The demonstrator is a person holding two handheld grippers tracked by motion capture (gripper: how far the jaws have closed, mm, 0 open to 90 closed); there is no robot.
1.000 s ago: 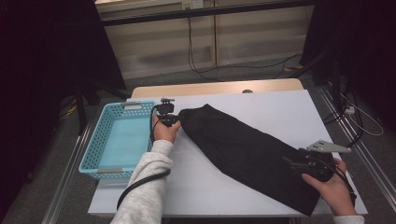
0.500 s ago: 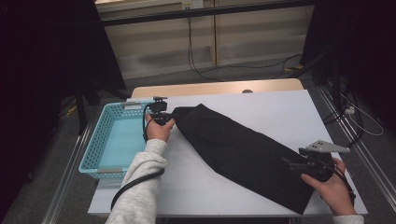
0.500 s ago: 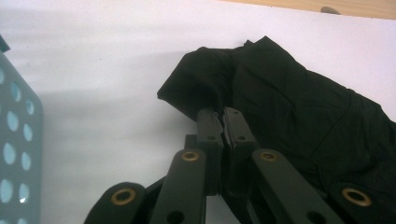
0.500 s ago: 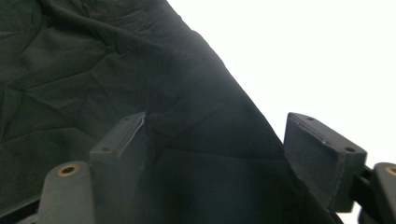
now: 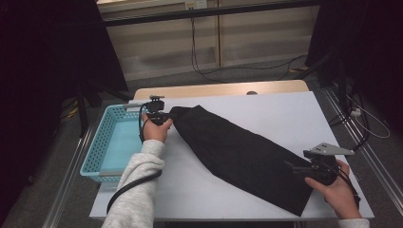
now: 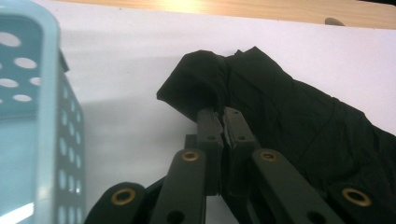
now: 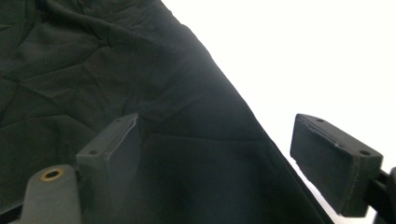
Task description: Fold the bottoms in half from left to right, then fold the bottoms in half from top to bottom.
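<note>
Table point(image 5: 285, 118) carries a black cloth point(image 5: 237, 154) lying diagonally, its folds hard to read. Basket point(image 5: 107, 142) sits left. Left gripper point(image 6: 219, 114) pinches the cloth's corner; right gripper point(image 7: 224, 158), jaws just opening, straddles its far edge, gripping nothing.

Black cloth point(image 7: 116, 70) cropped (right gripper view)

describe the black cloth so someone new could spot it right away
On the white table, right of the light blue basket, a long black cloth lies diagonally. The left tongs pinch its far corner. It is the one dark, wrinkled, soft thing there.
</note>
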